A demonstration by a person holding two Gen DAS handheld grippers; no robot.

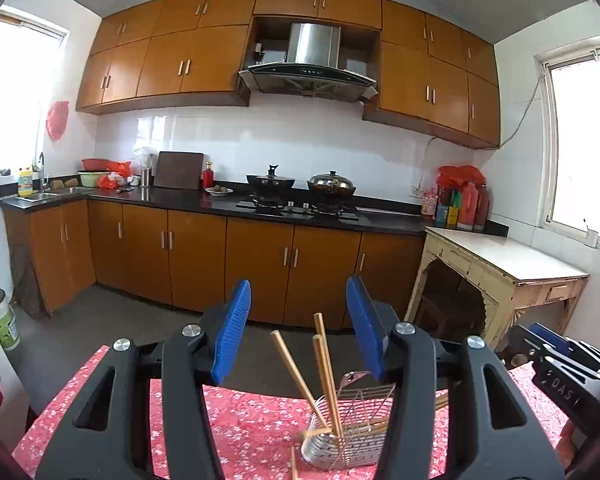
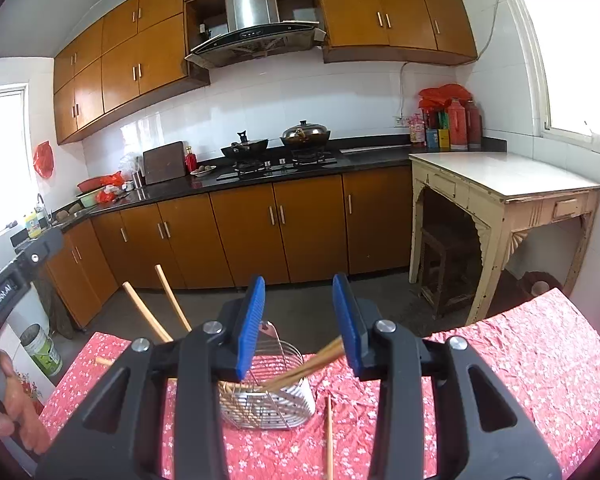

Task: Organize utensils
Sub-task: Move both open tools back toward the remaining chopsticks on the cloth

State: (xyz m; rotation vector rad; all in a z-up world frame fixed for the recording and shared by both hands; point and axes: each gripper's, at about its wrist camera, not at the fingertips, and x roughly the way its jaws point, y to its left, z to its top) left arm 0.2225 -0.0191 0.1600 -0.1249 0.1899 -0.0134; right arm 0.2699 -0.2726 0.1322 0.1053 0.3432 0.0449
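Left wrist: left gripper (image 1: 299,330) spread, empty; tan wooden chopsticks (image 1: 325,376) stood in perforated steel drainer basket (image 1: 342,436) below fingers. Right wrist: right gripper (image 2: 299,326) spread, empty; loose chopstick (image 2: 329,436) below fingers. Best pinch mid-shaft, drop in tip-first.

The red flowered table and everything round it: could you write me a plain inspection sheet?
Surface: crumpled red flowered tablecloth over the table.
Job's things: perforated steel utensil basket with wire rack holds several wooden chopsticks, leaning; one loose wooden chopstick lies on the cloth beside it.
Clutter: nothing seen.
Grippers: left tool open, empty; right tool open, empty.
Cables: white wall cable to a socket.
Surroundings: brown wooden kitchen cabinets, two lidded woks, cream side table.
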